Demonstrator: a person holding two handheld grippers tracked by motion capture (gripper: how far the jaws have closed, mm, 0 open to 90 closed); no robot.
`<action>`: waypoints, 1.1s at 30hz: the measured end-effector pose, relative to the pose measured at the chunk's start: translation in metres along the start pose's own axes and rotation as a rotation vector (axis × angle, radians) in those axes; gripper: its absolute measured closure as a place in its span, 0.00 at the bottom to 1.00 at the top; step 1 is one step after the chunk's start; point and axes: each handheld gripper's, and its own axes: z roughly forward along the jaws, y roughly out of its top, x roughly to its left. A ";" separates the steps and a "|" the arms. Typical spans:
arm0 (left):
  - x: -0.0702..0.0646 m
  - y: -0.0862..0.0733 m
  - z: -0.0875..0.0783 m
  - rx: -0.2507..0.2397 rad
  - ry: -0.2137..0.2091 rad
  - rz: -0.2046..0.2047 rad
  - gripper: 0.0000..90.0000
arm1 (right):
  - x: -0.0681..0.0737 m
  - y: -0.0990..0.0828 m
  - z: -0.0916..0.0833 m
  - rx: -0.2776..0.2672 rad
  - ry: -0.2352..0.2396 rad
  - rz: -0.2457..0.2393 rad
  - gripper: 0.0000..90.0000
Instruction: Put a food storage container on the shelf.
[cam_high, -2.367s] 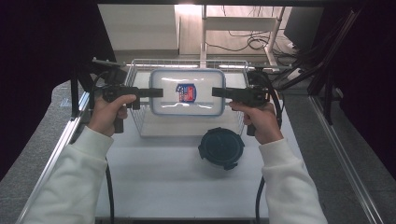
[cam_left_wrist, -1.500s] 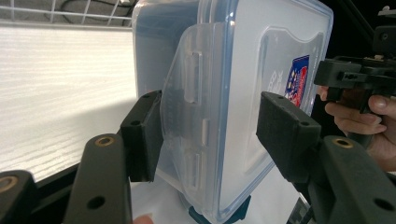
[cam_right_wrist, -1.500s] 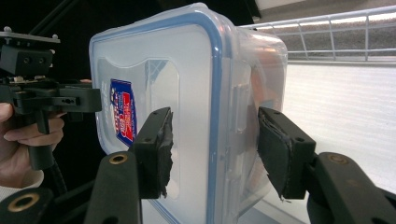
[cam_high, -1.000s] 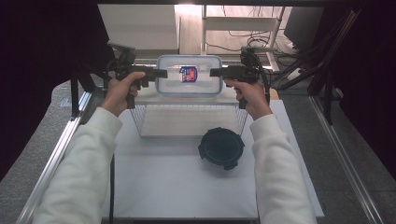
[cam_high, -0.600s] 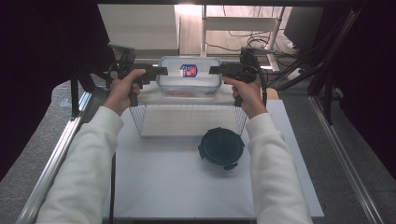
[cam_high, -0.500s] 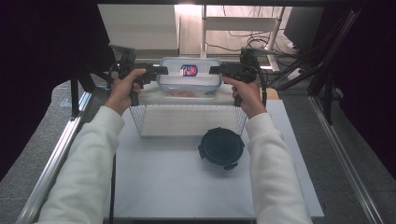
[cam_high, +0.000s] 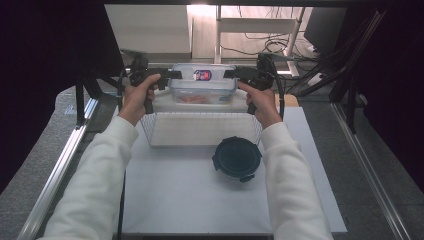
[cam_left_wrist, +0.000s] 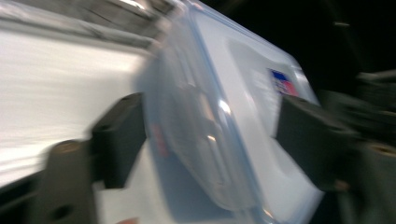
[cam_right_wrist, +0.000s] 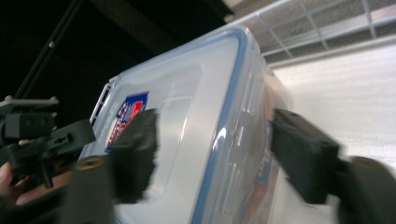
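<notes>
A clear plastic container (cam_high: 202, 82) with a blue-edged lid and a red-and-blue sticker rests just behind the wire basket (cam_high: 200, 116), with something orange-red inside. My left gripper (cam_high: 172, 75) is at its left end and my right gripper (cam_high: 230, 74) at its right end. Both pairs of jaws have just been opening. In the left gripper view the container's end (cam_left_wrist: 224, 140) lies between the parted jaws of my left gripper (cam_left_wrist: 210, 135), and the picture is blurred. In the right gripper view the other end (cam_right_wrist: 201, 140) sits between the spread jaws of my right gripper (cam_right_wrist: 212, 140).
The wire basket stands on a white mat (cam_high: 190, 200), and its mesh (cam_right_wrist: 327, 18) appears in the right gripper view. A round black lid (cam_high: 236, 158) lies in front of the basket at the right. Metal rails run along both sides of the table.
The container went from over the basket to the far side of it and sank a little there. Both hands stayed at its ends.
</notes>
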 end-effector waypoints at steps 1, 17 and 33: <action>-0.003 -0.001 -0.002 -0.026 0.005 0.013 0.20 | 0.001 -0.001 0.000 -0.014 0.007 0.008 0.22; -0.021 -0.045 -0.057 -0.099 -0.023 0.256 0.21 | 0.021 -0.040 -0.057 -0.102 0.020 -0.284 0.12; -0.010 -0.133 -0.089 0.036 0.007 0.427 0.25 | -0.010 -0.114 -0.109 -0.072 -0.006 -0.473 0.25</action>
